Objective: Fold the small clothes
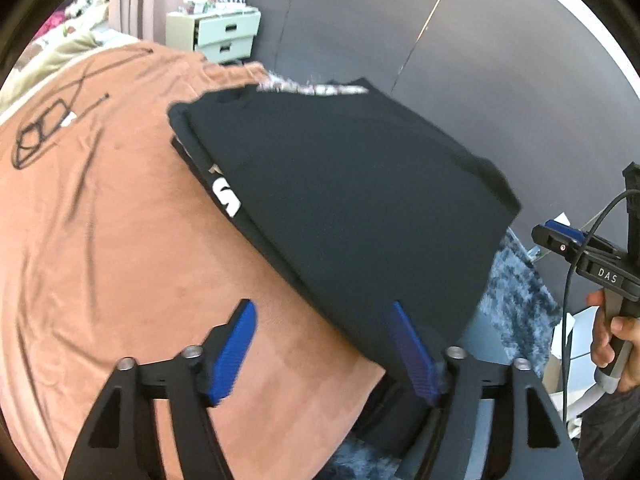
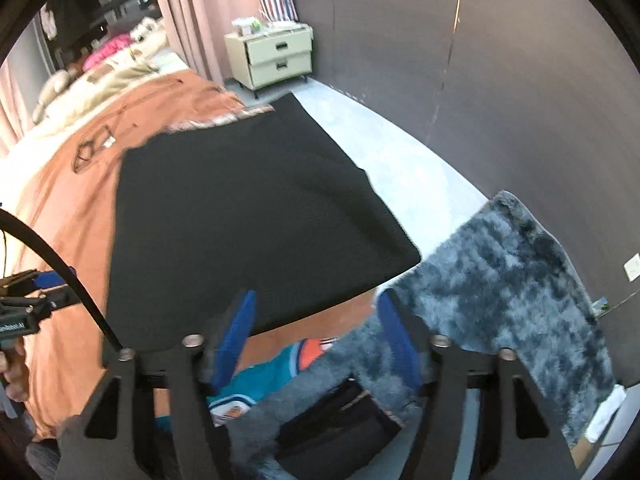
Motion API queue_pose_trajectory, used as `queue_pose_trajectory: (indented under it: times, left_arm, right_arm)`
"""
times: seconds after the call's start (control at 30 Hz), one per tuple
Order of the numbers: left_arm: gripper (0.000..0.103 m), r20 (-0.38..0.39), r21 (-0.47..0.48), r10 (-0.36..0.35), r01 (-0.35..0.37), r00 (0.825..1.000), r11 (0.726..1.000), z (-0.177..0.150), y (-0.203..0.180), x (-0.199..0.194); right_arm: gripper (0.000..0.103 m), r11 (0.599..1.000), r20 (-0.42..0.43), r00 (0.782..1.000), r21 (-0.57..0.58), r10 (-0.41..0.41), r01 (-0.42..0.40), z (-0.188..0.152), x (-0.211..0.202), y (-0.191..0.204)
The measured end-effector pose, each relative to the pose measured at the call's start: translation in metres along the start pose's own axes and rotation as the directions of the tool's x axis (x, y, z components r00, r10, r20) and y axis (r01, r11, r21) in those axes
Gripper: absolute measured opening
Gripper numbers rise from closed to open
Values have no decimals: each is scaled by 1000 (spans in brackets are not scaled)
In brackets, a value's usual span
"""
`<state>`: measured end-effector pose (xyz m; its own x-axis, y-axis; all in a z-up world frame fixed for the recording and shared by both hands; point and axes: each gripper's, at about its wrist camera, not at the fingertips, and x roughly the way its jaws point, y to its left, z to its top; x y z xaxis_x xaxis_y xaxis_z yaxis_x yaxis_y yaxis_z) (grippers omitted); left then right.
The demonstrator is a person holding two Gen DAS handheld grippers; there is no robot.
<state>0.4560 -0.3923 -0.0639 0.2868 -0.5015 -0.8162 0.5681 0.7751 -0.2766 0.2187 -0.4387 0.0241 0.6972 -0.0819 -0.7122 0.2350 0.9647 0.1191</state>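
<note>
Blue-padded fingers of the left gripper [image 1: 324, 350] fill the bottom of the left wrist view, its jaws spread apart with nothing pinched between them. A folded black garment [image 1: 352, 216] lies just ahead of them; its near corner reaches down to the right-hand pad, though whether cloth and pad touch cannot be told. A white letter shows on a lower layer at the garment's left edge. The garment rests on a terracotta bedspread [image 1: 100, 240], which runs out to the left of the jaws and carries a tangle of thin black cord [image 1: 44, 128] far ahead on that side. To the right of the jaws, well apart, a hand [image 1: 614, 336] grips the handle of the right gripper.

From the right wrist view, the right gripper [image 2: 316, 336] likewise stands released, jaws parted and empty. The black garment sits ahead and to the left of them, its near edge just beyond the left pad. Between and below the jaws lie a teal and orange garment [image 2: 256, 380] and some dark cloth. A shaggy blue-grey rug [image 2: 512, 292] spreads to the right of the jaws. Far ahead, a pale drawer unit [image 2: 276, 56] stands against a grey wall.
</note>
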Motion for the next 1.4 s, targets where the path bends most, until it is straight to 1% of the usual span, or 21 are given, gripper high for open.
queue_pose_trajectory:
  times: [0.03, 0.07, 0.1, 0.17, 0.23, 0.3, 0.37, 0.57, 0.7, 0.93, 1.1, 1.4]
  left_arm:
    - [87, 16, 1, 1, -1, 1000, 1000, -3, -1, -9]
    - [90, 34, 1, 1, -1, 999, 1000, -6, 0, -18]
    - [97, 54, 1, 5, -5, 998, 1000, -10, 0, -29]
    - [102, 99, -1, 17, -17, 995, 1000, -18, 2, -51]
    - [103, 121, 0, 39, -39, 992, 999, -23, 4, -66]
    - [103, 138, 2, 47, -47, 989, 999, -31, 7, -82]
    - [103, 158, 5, 53, -54, 986, 999, -39, 10, -99]
    - [103, 222, -12, 61, -60, 973, 998, -67, 24, -154]
    - [103, 266, -34, 77, -71, 961, 997, -88, 35, -187]
    - [103, 319, -72, 125, -107, 940, 992, -121, 52, -235]
    - [103, 355, -104, 169, -140, 920, 985, -150, 61, -266]
    - [103, 408, -170, 242, -187, 880, 968, -205, 73, -314]
  right_arm:
    - [70, 1000, 9, 1000, -2, -4, 4, -4, -7, 3]
    - [75, 1000, 17, 1000, -4, -7, 7, -9, -15, 6]
    - [80, 1000, 29, 1000, -8, -6, 7, -12, -22, 10]
    - [84, 1000, 53, 999, -10, 1, 0, -18, -36, 18]
    - [91, 1000, 63, 998, 6, -4, 4, -25, -50, 26]
    - [99, 1000, 83, 997, 24, 8, -10, -36, -69, 32]
    - [103, 1000, 112, 994, 29, 8, -12, -43, -85, 38]
    - [103, 1000, 157, 988, 27, -10, 6, -72, -121, 60]
    - [103, 1000, 186, 982, 14, -16, 14, -87, -143, 77]
    - [103, 1000, 222, 975, -14, 25, -23, -107, -165, 101]
    - [103, 998, 247, 967, -47, 60, -49, -127, -183, 119]
    - [103, 989, 280, 951, -97, 131, -108, -162, -206, 137]
